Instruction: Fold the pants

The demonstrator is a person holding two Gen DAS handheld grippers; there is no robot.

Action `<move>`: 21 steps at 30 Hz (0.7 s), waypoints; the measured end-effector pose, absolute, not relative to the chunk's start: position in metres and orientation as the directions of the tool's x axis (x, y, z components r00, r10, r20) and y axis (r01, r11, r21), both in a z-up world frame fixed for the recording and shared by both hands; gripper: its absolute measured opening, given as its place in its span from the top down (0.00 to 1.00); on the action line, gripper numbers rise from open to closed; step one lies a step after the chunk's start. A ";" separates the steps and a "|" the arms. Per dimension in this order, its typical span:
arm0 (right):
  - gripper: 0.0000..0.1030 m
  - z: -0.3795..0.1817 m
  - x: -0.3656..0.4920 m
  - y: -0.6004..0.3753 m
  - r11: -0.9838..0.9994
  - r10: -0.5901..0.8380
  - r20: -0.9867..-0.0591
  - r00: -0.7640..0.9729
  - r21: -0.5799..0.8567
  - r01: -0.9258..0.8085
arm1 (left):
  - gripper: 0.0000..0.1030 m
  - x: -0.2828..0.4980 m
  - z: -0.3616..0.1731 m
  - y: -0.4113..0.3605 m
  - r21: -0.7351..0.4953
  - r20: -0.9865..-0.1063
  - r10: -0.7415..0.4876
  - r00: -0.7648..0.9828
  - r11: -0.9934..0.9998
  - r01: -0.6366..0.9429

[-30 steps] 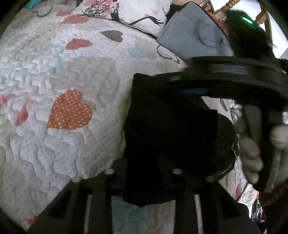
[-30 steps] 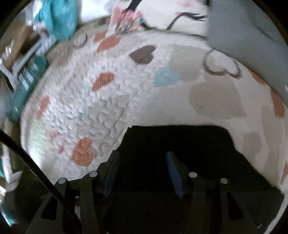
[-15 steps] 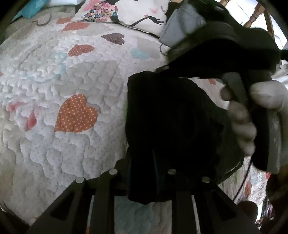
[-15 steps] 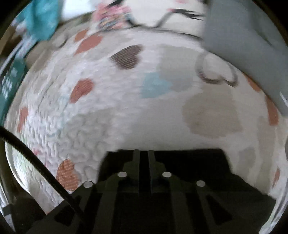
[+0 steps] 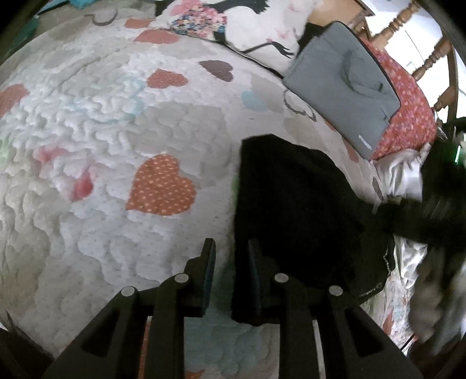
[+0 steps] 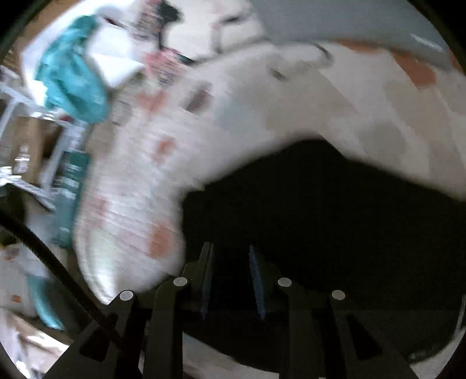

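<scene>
The black pants [image 5: 300,210] lie folded into a compact dark block on the heart-patterned quilt [image 5: 116,145]. My left gripper [image 5: 230,256] is open and empty, its fingertips at the near left edge of the pants. In the right wrist view, which is motion-blurred, the pants [image 6: 335,218] fill the lower right, and my right gripper [image 6: 230,262] is open just over their near edge. The right gripper's blurred black body [image 5: 431,210] shows at the right edge of the left wrist view.
A grey folded garment [image 5: 346,84] lies at the far right of the quilt beside a red patterned cloth [image 5: 407,116]. A printed pillow [image 5: 233,26] lies at the back. A wooden headboard [image 5: 422,58] stands behind. Teal cloth [image 6: 72,78] and clutter sit beyond the bed's left side.
Both grippers were shut half a second ago and have opened. The left has let go of the pants and drawn back. The right gripper has swung away toward the right.
</scene>
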State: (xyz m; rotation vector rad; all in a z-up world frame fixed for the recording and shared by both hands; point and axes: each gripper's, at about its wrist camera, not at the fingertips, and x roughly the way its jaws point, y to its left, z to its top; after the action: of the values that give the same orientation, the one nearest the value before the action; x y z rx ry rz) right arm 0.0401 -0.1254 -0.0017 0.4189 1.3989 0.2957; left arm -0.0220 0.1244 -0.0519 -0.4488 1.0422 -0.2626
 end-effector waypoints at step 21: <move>0.88 -0.020 0.049 -0.111 0.849 0.499 -0.845 0.192 0.521 0.087 | 0.74 -0.026 -0.045 0.119 -0.365 -0.797 -0.304 0.523 0.931 -0.015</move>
State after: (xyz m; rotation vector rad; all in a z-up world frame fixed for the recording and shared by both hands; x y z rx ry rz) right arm 0.0492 -0.1112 -0.0205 0.5191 1.3627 0.3079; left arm -0.0256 0.1191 -0.0448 -0.3482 1.0113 -0.1772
